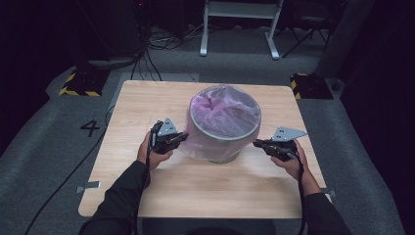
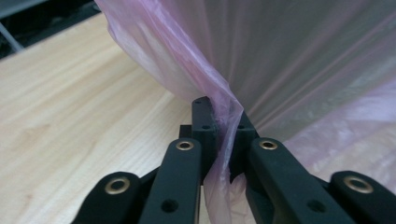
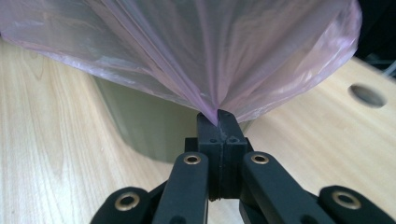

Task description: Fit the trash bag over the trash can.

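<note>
Bag overhang pinched both sides by left gripper and right gripper; lining pulled over bin, not yet smoothed down.

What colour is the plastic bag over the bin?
Translucent pink; the bag shows best in the right gripper view.

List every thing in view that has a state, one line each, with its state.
Bin: upright on the table, lined with the bag.
Pink plastic bag: folded over the bin's rim, its skirt hanging down the outside, pinched at both sides.
Left gripper: shut on the bag's film.
Right gripper: shut on the bag's film.
Table: wooden, bearing the bin.
</note>
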`<state>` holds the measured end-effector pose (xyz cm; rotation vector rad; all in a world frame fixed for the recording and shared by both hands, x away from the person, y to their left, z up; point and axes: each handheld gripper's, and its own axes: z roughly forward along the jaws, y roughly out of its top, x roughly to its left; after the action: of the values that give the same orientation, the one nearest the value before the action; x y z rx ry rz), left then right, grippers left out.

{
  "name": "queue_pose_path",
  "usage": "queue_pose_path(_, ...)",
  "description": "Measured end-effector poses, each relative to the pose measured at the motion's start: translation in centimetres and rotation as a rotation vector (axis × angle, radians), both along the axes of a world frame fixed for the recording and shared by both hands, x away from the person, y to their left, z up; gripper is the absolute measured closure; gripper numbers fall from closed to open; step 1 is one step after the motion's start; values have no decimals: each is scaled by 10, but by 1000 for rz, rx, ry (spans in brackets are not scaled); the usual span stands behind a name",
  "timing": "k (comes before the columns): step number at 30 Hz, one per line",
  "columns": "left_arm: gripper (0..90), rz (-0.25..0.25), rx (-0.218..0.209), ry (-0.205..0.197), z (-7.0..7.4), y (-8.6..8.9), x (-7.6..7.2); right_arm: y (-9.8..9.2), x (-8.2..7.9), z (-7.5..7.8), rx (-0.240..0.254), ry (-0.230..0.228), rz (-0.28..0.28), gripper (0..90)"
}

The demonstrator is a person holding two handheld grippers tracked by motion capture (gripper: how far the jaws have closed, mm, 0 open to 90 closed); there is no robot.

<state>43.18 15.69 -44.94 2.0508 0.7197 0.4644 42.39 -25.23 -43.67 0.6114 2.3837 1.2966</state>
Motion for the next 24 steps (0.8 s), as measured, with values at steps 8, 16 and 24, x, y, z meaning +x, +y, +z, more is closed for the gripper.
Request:
queue_pose_path(8,840,9,49,10,-14,-7,1,4,14,-25,-75,114,-16,900)
queue_pose_path(16,696,80,121,39,-28,-8,9,2,32,-47,-145,236,-62,900)
queue_pose_path(24,186,103,-7,74,-26,7,5,-2,42,-55,-130,253,-153,900)
